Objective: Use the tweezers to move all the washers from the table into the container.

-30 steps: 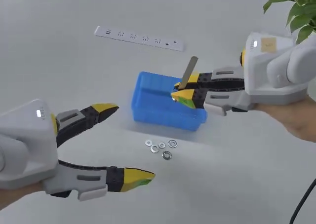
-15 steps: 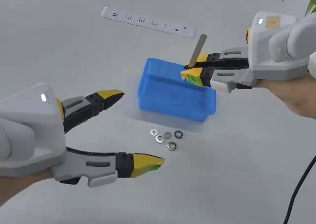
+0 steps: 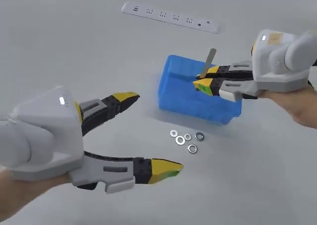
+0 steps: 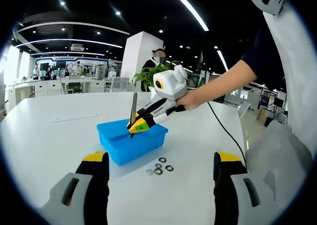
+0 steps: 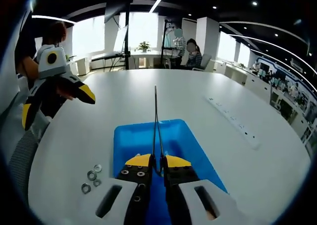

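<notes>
Five small silver metal washers (image 3: pixel 187 140) lie clustered on the grey table (image 3: pixel 74 46), centre-right in the head view, just below the blue plastic container (image 3: pixel 184 105). None can be seen inside it, so the moving looks not yet begun. The right gripper (image 3: pixel 200 84) pinches slim metal tweezers (image 3: pixel 210 61) over the container. The left gripper (image 3: pixel 156 132) is spread and empty at lower left.

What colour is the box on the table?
Blue. The box shows best in the head view.

White counter (image 4: pixel 49 136): blue container (image 4: pixel 131 143), loose washers (image 4: pixel 158 171) just beside it. Right gripper (image 4: pixel 136 127) above container, clamping upright tweezers (image 4: pixel 133 103). Left gripper (image 4: pixel 161 156) jaws spread wide.
</notes>
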Available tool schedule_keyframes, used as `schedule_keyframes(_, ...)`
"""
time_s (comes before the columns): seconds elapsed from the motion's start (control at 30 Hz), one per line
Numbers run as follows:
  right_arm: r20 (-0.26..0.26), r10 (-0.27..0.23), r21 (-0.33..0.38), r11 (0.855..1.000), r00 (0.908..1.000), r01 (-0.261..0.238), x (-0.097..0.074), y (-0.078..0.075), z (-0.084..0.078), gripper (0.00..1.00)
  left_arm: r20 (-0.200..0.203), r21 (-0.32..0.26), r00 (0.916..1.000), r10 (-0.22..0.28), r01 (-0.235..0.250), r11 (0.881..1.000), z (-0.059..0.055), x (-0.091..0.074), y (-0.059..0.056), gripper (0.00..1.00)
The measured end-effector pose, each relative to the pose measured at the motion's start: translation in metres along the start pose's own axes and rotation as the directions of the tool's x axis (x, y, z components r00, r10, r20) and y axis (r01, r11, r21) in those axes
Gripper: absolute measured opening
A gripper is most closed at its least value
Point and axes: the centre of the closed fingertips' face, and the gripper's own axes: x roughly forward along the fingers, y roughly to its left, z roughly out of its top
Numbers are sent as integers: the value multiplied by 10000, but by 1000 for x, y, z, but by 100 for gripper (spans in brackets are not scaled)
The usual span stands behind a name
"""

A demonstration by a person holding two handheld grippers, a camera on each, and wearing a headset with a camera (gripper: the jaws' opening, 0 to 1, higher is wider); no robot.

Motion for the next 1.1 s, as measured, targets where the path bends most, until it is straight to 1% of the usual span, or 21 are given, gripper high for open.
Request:
schedule_keyframes(0.07,-63,105,-28,9999,9999,-105,3,2,-3,9,-82,-33,10000,37,-37,10000,-2,-1,2,92)
schedule_keyframes(0.3,-283,189,-176,9997,9994,-194,6,4,-9,10,-173,-95,9998,60,-61,9999,-5,0,2,92)
schedule_keyframes(0.47,-329,202,-103,9997,9993,-205,6,5,-11,10,-121,-169,9999,3,-5,9999,-4,2,-1,91)
schedule_keyframes(0.57,-374,184,-144,9997,9991,-189,6,5,-12,10,-147,-205,9998,-110,107,9997,-5,2,-3,91)
schedule_keyframes(0.7,-338,212,-44,9998,9992,-213,6,7,-12,10,-148,-196,9998,-97,94,9998,-4,0,-2,91)
schedule_keyframes(0.77,-354,205,-170,9996,9992,-211,6,7,-12,9,-183,-202,9998,-92,89,9998,-4,-1,-2,91)
schedule_keyframes(0.97,-147,143,-115,9998,9998,-145,3,7,-6,8,-85,-199,10000,-23,21,9998,1,-2,2,90)
schedule_keyframes(1.03,-100,129,-129,9998,9999,-130,1,6,-2,8,3,-216,10000,25,-25,9998,4,-1,4,90)
schedule_keyframes(1.1,-46,81,-189,9998,10000,-82,-1,5,2,8,120,-198,9998,163,-161,9997,9,3,10,90)
